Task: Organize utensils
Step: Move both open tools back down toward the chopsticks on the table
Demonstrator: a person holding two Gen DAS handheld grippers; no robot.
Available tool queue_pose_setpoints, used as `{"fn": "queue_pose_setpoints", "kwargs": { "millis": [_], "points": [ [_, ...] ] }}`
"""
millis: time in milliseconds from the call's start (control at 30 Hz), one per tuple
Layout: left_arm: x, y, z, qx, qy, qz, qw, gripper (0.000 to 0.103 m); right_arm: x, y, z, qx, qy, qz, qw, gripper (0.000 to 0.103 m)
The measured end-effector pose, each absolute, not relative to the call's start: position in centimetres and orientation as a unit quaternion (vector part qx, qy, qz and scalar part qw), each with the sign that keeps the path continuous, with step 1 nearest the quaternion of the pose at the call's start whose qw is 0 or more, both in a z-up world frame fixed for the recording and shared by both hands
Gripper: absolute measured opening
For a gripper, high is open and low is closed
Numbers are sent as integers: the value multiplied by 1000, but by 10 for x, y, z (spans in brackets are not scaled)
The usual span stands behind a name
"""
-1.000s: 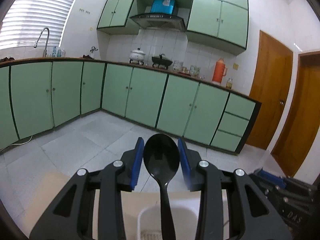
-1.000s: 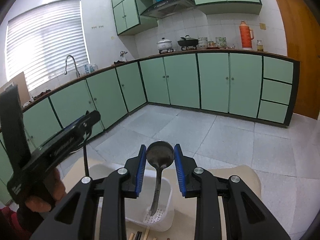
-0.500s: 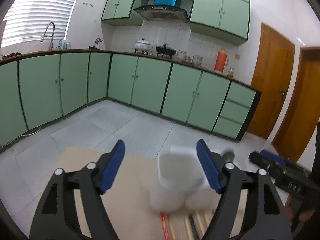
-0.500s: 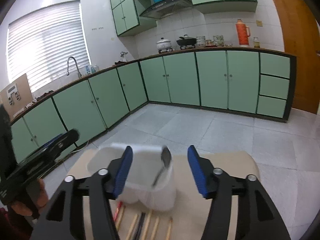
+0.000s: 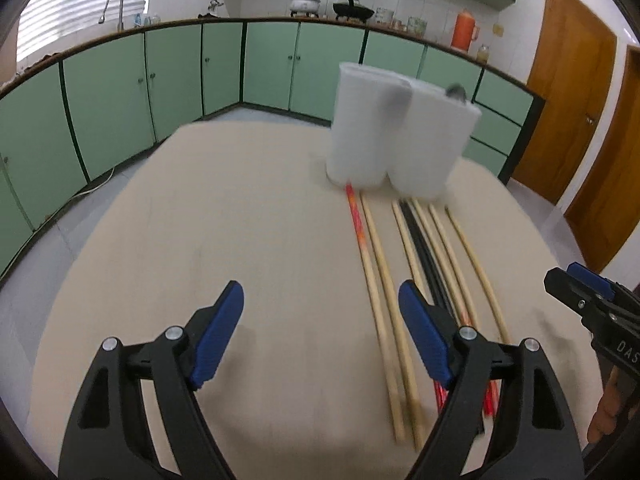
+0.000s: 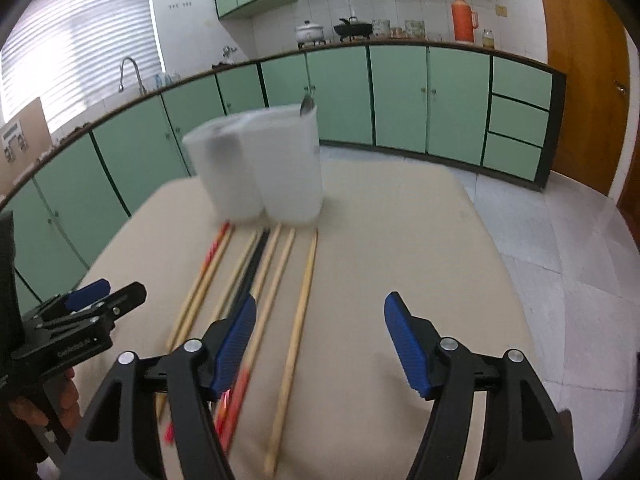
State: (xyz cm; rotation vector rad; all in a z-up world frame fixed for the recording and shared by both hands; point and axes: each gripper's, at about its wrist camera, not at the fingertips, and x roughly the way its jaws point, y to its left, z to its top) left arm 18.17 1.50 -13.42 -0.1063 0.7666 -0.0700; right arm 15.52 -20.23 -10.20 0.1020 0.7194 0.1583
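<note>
Both the left gripper (image 5: 320,312) and right gripper (image 6: 320,332) have just been opening and hang empty over the counter (image 5: 200,220). The chopsticks (image 5: 416,248) lie packed side by side before the white utensil holder (image 5: 396,140), where a spoon (image 6: 307,105) stands. A careless pinch could catch two sticks or roll them off the edge.

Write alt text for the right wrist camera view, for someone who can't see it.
The right hand-held gripper hangs open and empty over a beige table where chopsticks lie in a row in front of a white utensil holder with a spoon in it. The left hand-held gripper shows at the left edge.

Both tongs, left (image 5: 320,316) and right (image 6: 318,330), tilt downward, jaws just opened wide and empty.
</note>
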Motion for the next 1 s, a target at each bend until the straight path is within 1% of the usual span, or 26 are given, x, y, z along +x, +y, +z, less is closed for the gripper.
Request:
{"fn": "queue_pose_setpoints", "kwargs": {
  "millis": [200, 333, 400, 433, 467, 633, 800, 967, 1000],
  "points": [
    [154, 5, -147, -28, 398, -38, 916, 77, 123, -197, -112, 51, 367, 85, 925, 58],
    [155, -1, -147, -23, 403, -40, 914, 73, 115, -195, -119, 55, 376, 86, 921, 51],
    [155, -3, -150, -12, 419, -40, 907, 71, 109, -195, -121, 60, 376, 85, 921, 51],
    [153, -9, -154, -11, 426, -43, 904, 67, 108, -196, -122, 61, 377, 84, 920, 50],
    [153, -10, -157, -11, 431, -46, 901, 66, 106, -196, -122, 63, 379, 83, 920, 50],
    [152, -15, -159, 1, 435, -43, 899, 66, 98, -195, -128, 66, 390, 88, 914, 44],
    [149, -21, -161, 16, 437, -40, 898, 64, 91, -188, -128, 59, 394, 93, 912, 41],
    [147, -19, -160, 13, 435, -28, 900, 52, 87, -187, -131, 58, 400, 95, 910, 39],
    [147, -19, -160, 12, 435, -26, 900, 51, 86, -187, -132, 57, 401, 95, 910, 38]
  ]
}}
